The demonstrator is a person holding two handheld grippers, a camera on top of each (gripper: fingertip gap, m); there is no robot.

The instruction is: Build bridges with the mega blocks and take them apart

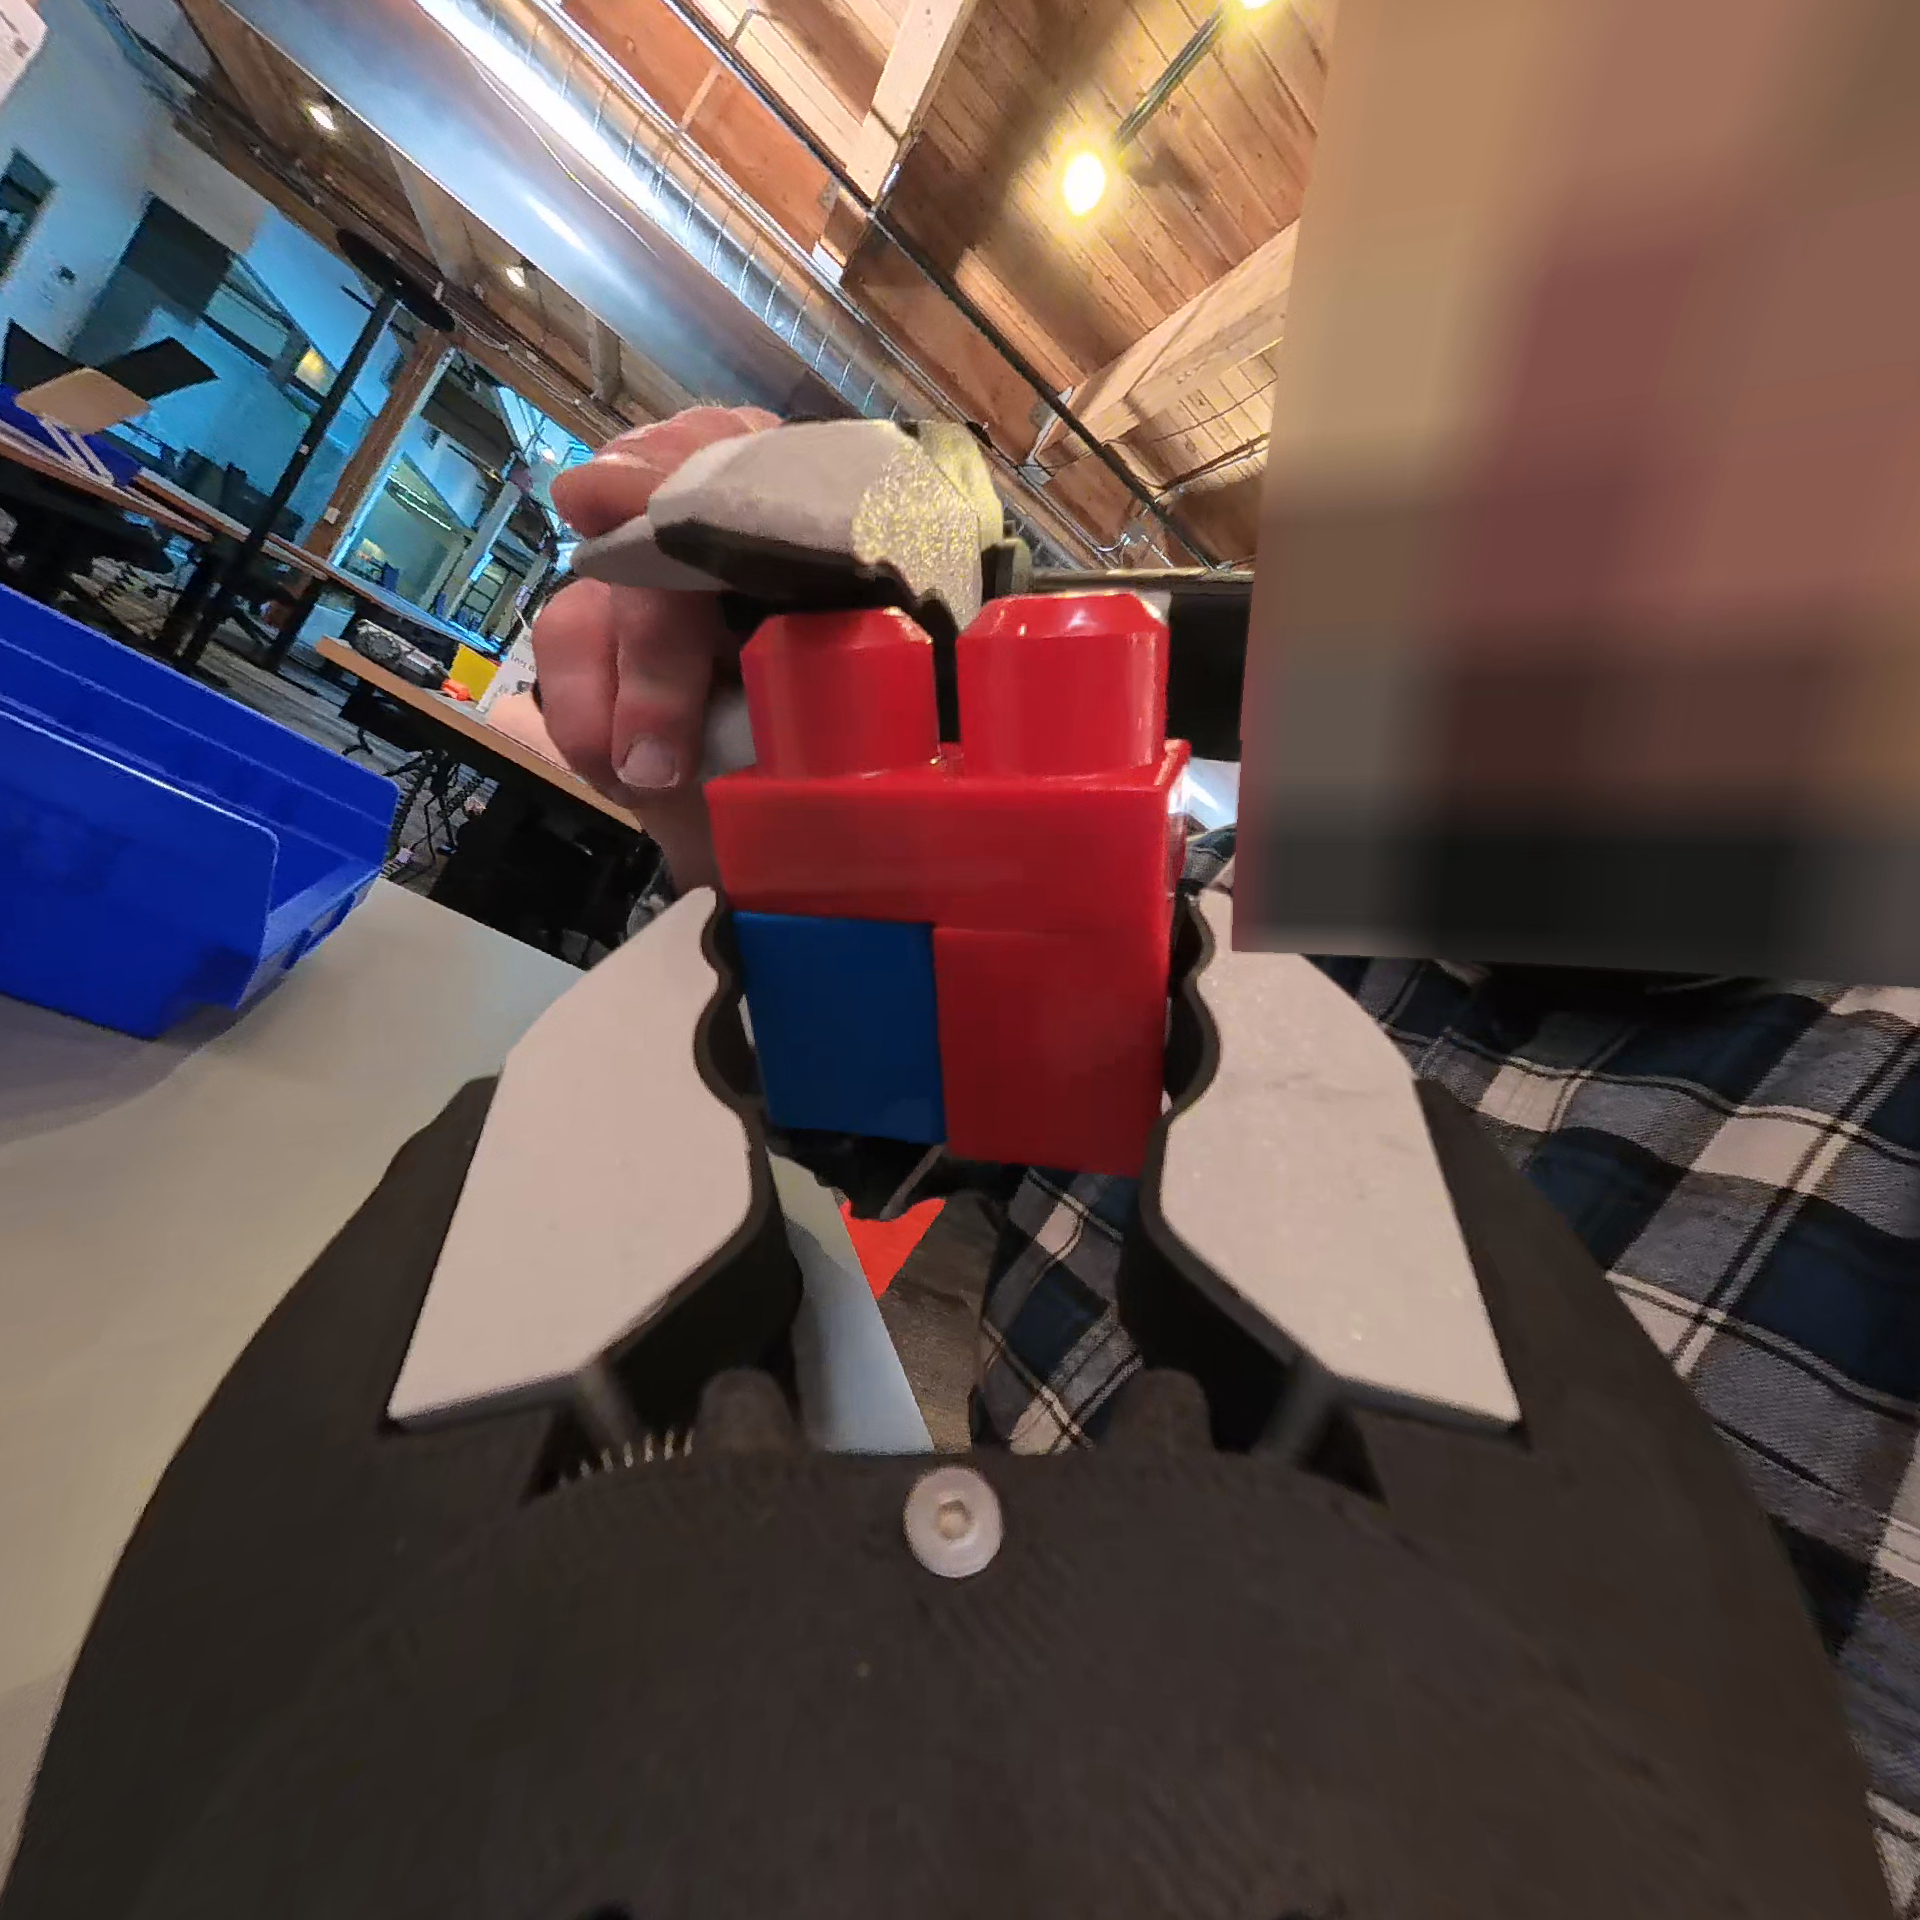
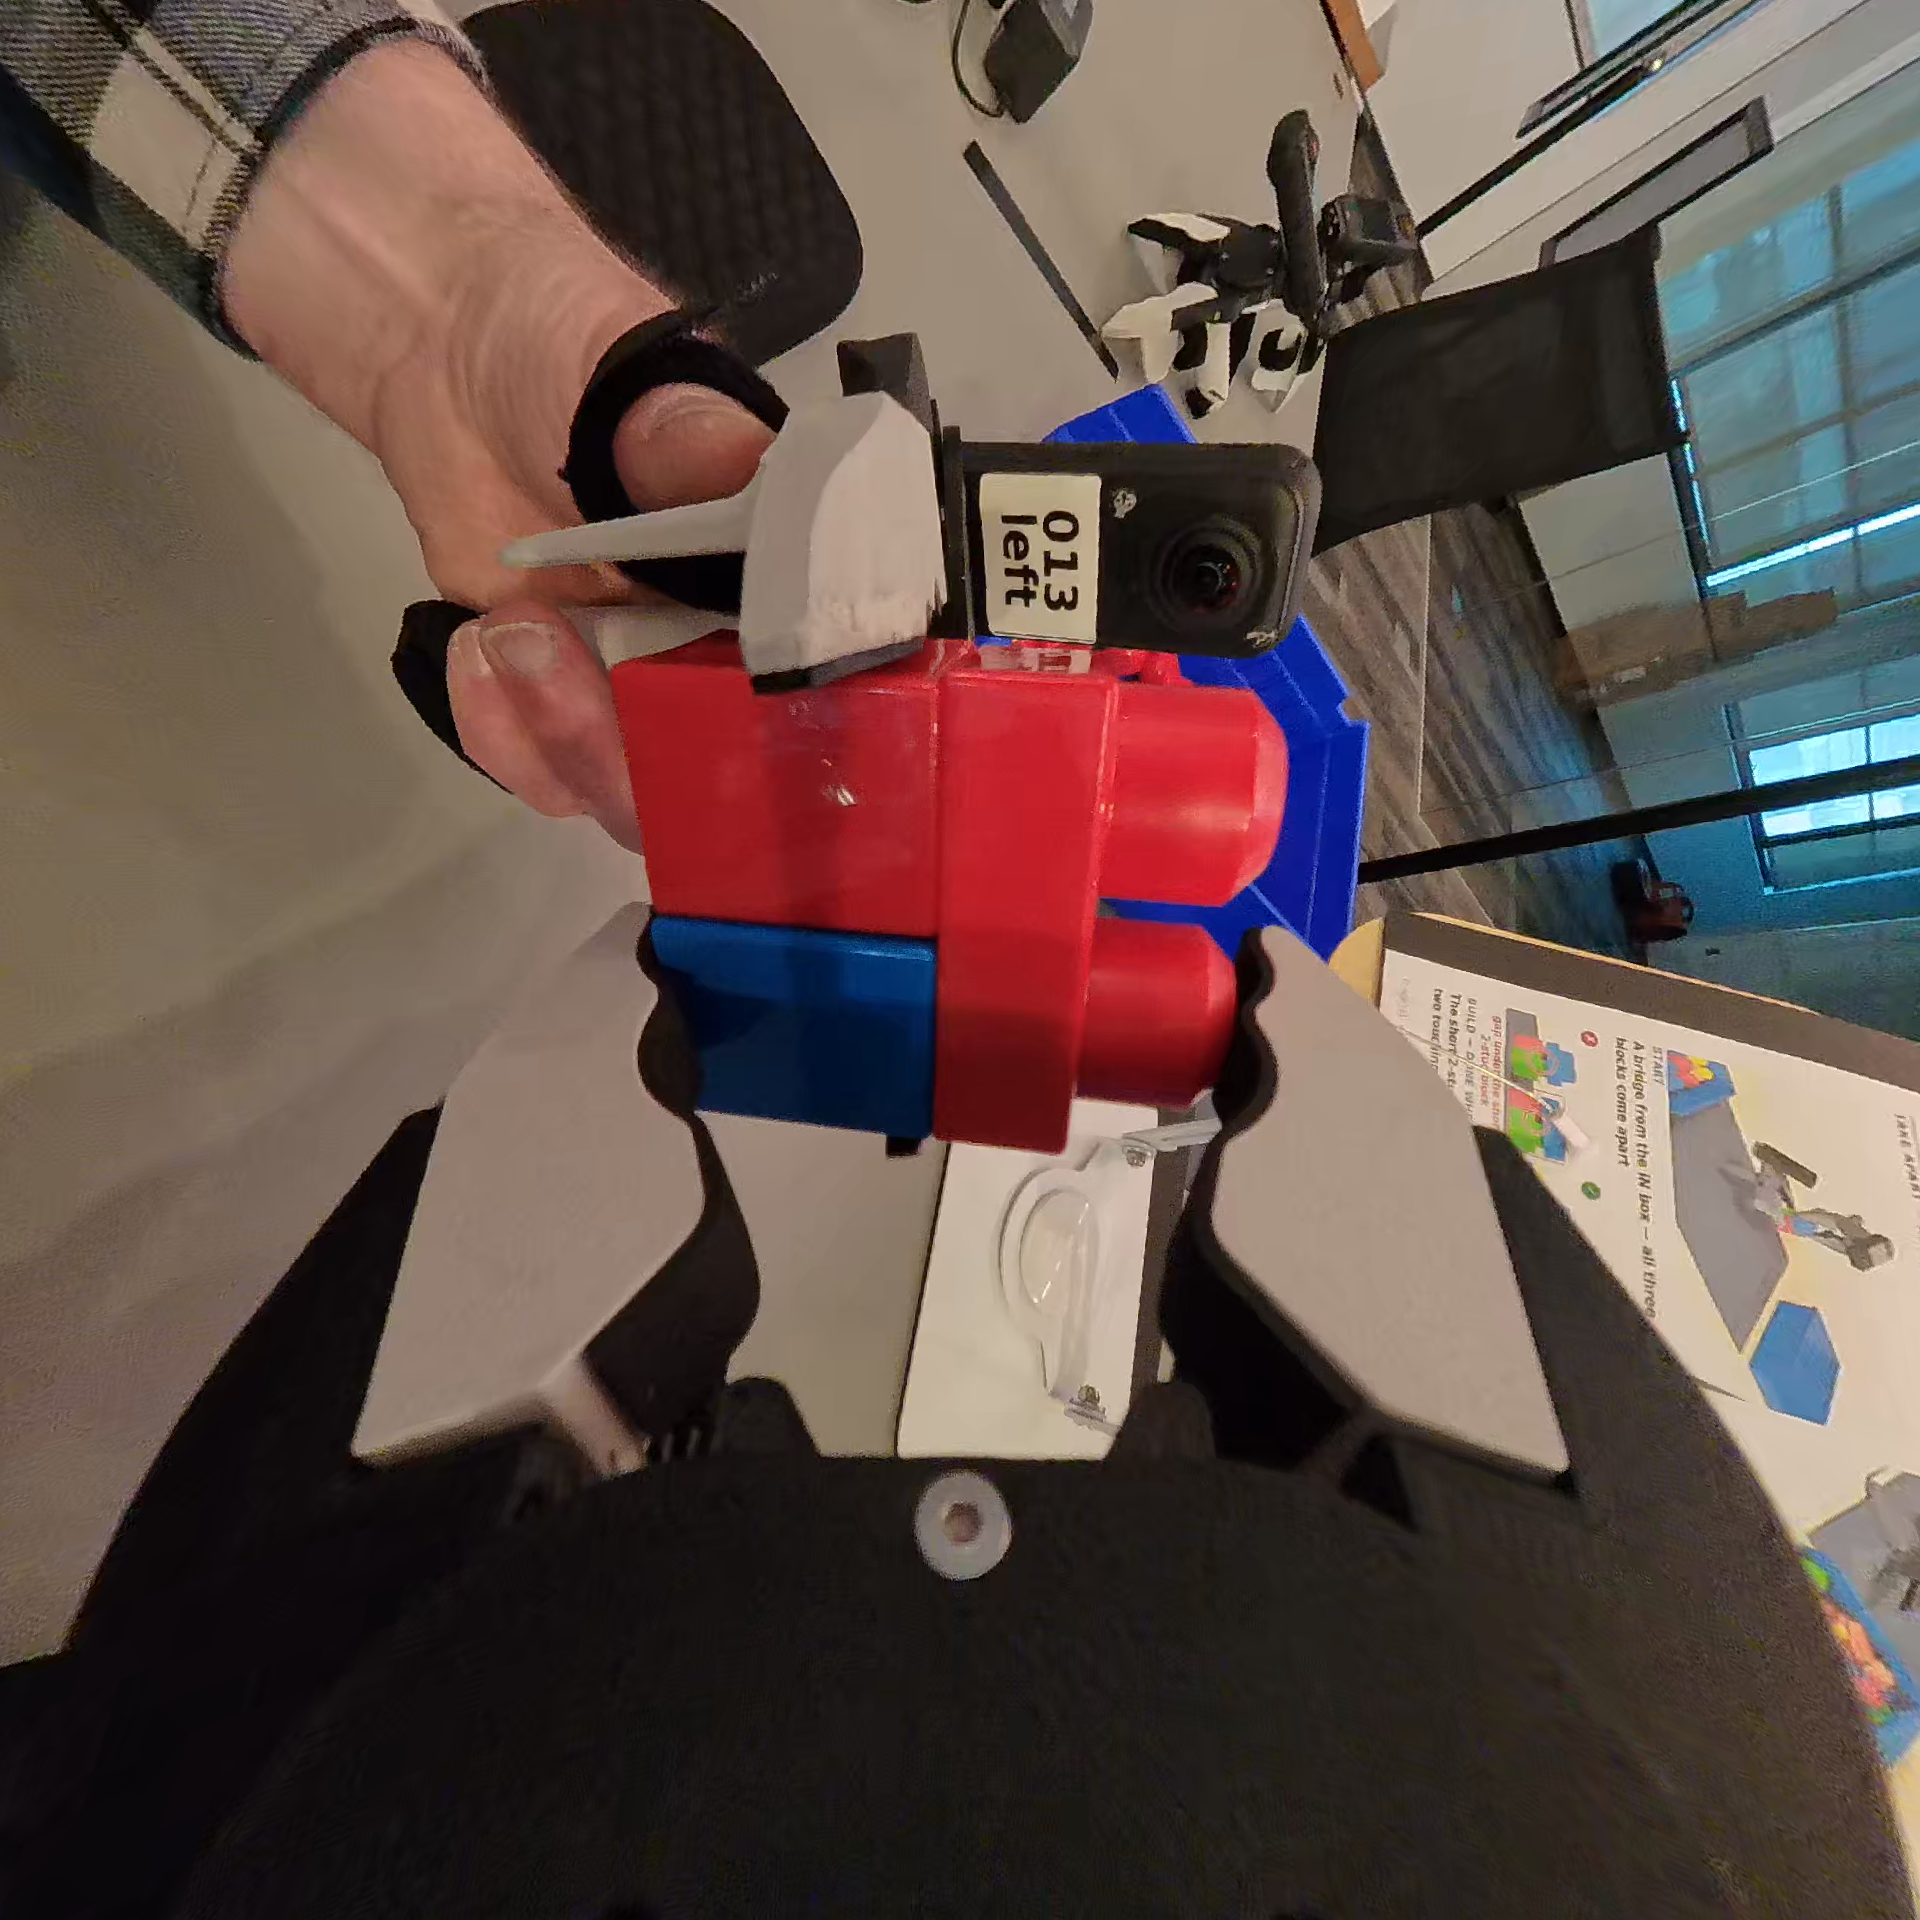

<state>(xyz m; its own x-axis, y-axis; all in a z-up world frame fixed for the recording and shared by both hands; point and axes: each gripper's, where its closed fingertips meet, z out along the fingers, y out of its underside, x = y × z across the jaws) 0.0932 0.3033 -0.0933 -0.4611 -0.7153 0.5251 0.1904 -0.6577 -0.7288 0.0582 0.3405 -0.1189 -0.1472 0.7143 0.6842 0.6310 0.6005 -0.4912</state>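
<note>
The bridge of red top block, blue leg and red leg is held aloft above the desk. For clean separation, a straight pull along the studs is advised. Left tongs are clamped across both legs; right tongs are clamped lengthwise, on blue leg and stud.

We count three mega blocks joined together: two red ones, a long red block and a short red block, and one blue block. We also count two grippers (one per hand) and one blue bin.
</note>
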